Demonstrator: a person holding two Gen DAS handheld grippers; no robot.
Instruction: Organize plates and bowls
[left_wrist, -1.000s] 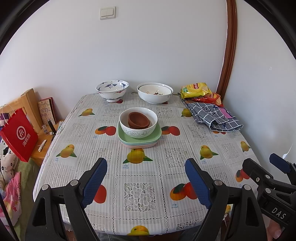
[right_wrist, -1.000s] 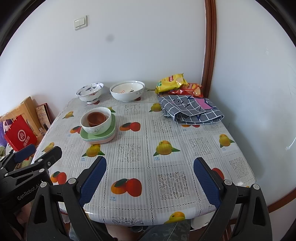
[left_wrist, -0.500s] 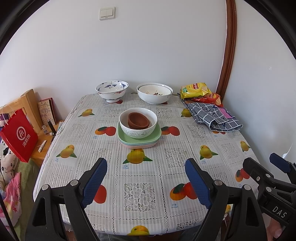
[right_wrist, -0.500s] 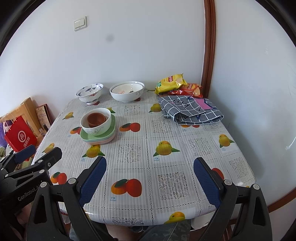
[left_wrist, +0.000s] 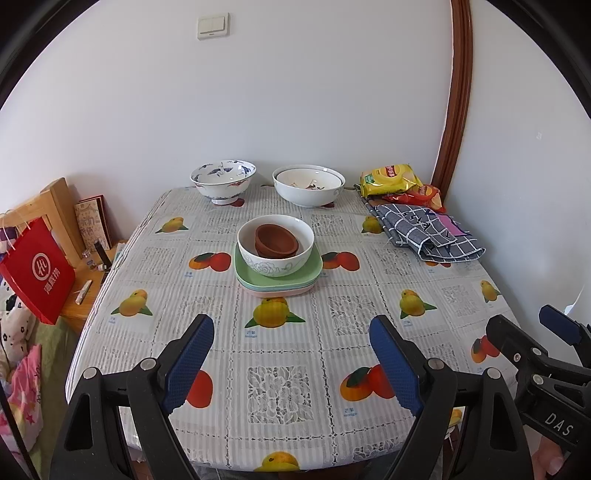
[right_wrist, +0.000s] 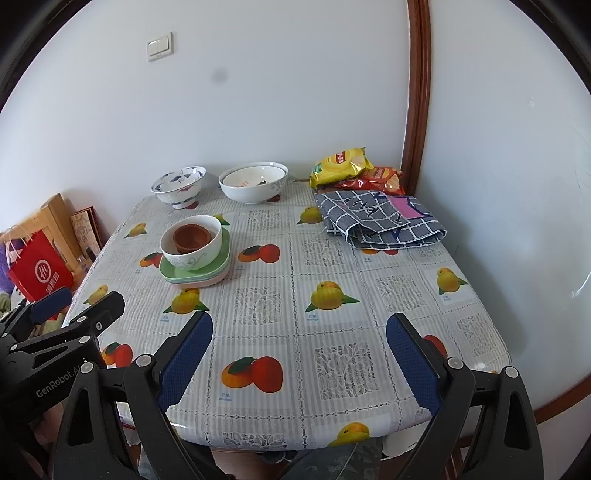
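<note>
A white bowl (left_wrist: 275, 254) holding small brown bowls (left_wrist: 276, 240) sits on a stack of green and pink plates (left_wrist: 317, 273) mid-table; it also shows in the right wrist view (right_wrist: 194, 254). A blue-patterned bowl (left_wrist: 222, 181) and a large white bowl (left_wrist: 308, 190) stand at the far edge. My left gripper (left_wrist: 291, 360) is open and empty over the near edge. My right gripper (right_wrist: 299, 360) is open and empty, to the right of the left one.
A folded checked cloth (left_wrist: 424, 236) and snack bags (left_wrist: 391, 179) lie at the far right of the table (left_wrist: 288, 387). A red paper bag (left_wrist: 35, 269) and a wooden stand (left_wrist: 55, 210) are off the left edge. Walls close the back and right.
</note>
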